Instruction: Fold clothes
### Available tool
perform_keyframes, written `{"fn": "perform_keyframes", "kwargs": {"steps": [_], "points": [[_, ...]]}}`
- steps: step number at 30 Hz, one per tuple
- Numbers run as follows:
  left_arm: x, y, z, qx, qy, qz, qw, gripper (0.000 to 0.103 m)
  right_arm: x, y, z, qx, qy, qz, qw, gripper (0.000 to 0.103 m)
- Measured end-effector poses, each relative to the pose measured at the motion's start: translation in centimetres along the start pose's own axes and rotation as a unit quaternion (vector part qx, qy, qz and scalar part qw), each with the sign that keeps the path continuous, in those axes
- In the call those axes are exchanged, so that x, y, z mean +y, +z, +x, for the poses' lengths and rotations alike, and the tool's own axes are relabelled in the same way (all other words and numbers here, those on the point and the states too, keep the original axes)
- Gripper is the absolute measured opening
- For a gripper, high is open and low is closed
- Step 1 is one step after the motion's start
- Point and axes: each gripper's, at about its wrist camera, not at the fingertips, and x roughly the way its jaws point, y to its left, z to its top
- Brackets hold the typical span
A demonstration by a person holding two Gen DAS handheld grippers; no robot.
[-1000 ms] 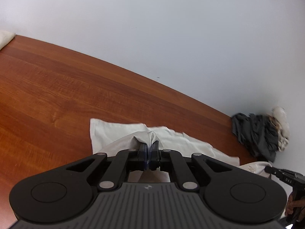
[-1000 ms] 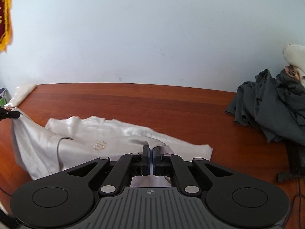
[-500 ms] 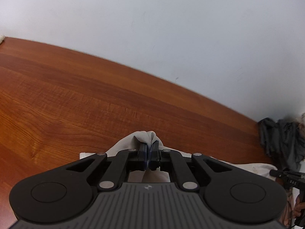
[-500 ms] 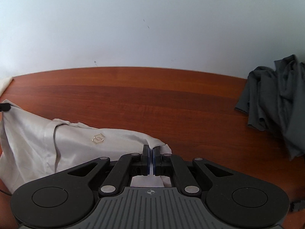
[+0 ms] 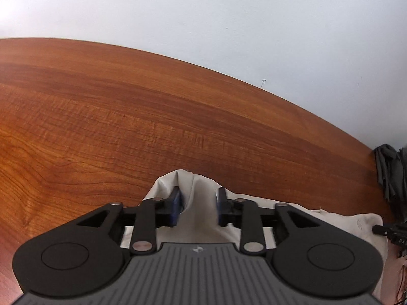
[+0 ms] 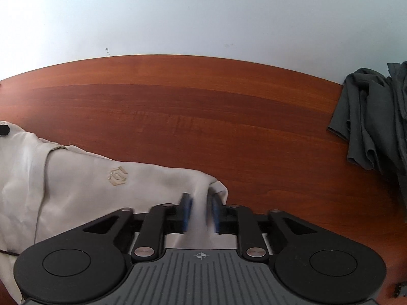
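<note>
Garment cream, on table | left jaws spread | right jaws spread

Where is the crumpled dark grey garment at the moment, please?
The crumpled dark grey garment lies at the wooden table's far right in the right wrist view, apart from the cream shirt.
</note>
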Motion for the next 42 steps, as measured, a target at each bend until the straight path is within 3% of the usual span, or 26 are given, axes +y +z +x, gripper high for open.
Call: {"fn": "perform_keyframes", "kwargs": {"steps": [1,3,6,9,22,27,34,42], "points": [[-0.1,0.0,-0.1,0.001,0.0,0.003,1.0,0.046,0.2,0.0,-0.4,-0.002,-0.002,0.001,1.0,0.041],[-0.3,0.1,-0.6,-0.001,0.0,0.007,1.0,0.063,0.2,0.0,-1.1,-0.007,-0.006,0.006,1.0,0.048],[-0.6,-0.1,-1.9,-0.009,-0.004,0.012,0.9999,0.078,0.1,0.0,-2.4,-0.012,-0.005,0.019,1.0,0.054],[-1.2,-0.2,-3.8,-0.022,-0.012,0.023,0.9994,0.085,0.0,-0.4,-4.4,-0.021,-0.006,0.031,0.999,0.061],[-3.9,-3.0,-13.2,-0.083,-0.022,0.067,0.9941,0.092,-2.2,-3.0,-13.3,-0.054,0.001,0.06,0.997,0.084],[-6.6,-5.1,-16.0,-0.095,-0.019,0.096,0.9906,0.092,-4.0,-4.1,-15.1,-0.058,0.006,0.058,0.997,0.088],[-11.2,-8.6,-18.0,-0.114,-0.004,0.098,0.9886,0.093,-7.2,-5.7,-15.4,-0.064,0.036,0.026,0.997,0.089],[-19.2,-15.7,-18.7,-0.143,0.041,0.074,0.9861,0.093,-11.7,-7.0,-14.0,-0.048,0.097,-0.055,0.993,0.089]]}}
